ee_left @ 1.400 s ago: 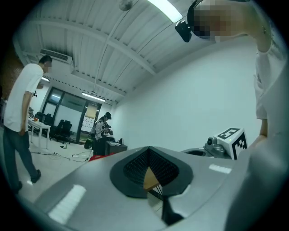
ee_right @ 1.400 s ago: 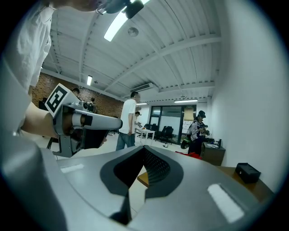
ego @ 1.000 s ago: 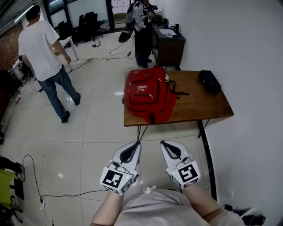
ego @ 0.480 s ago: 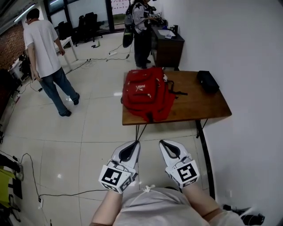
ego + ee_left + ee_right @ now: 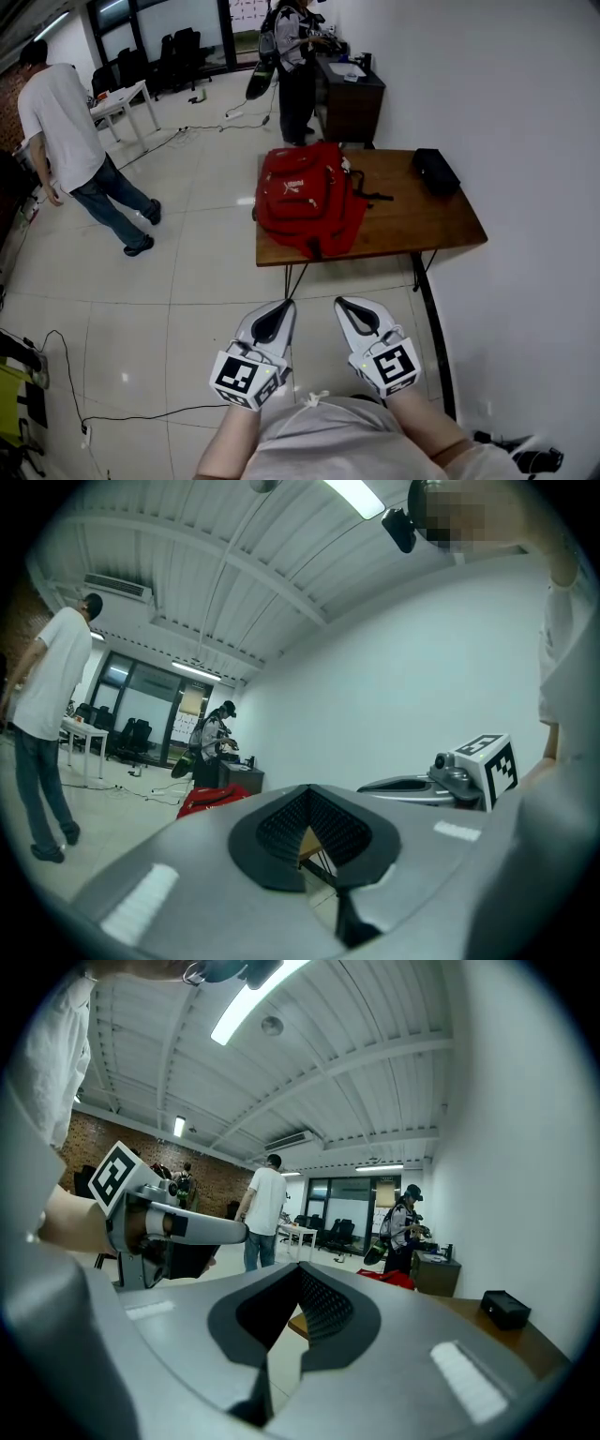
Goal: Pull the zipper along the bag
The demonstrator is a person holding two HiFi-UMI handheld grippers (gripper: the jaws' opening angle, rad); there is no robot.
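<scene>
A red backpack point(image 5: 307, 197) lies on the left part of a brown wooden table point(image 5: 412, 220), its lower end hanging over the front edge. In the gripper views the red backpack point(image 5: 214, 797) point(image 5: 386, 1278) shows far ahead. My left gripper point(image 5: 285, 307) and right gripper point(image 5: 343, 305) are held side by side close to my body, well short of the table, both shut and empty. The zipper pull is too small to make out.
A black case point(image 5: 436, 172) sits at the table's back right. A dark cabinet point(image 5: 352, 94) stands behind the table with a person point(image 5: 291, 56) beside it. Another person point(image 5: 70, 141) in a white shirt walks at the left. Cables point(image 5: 75, 375) lie on the tiled floor.
The person in the white shirt has walked further left. The table and backpack have shifted slightly in view; both grippers stay where they were, shut.
</scene>
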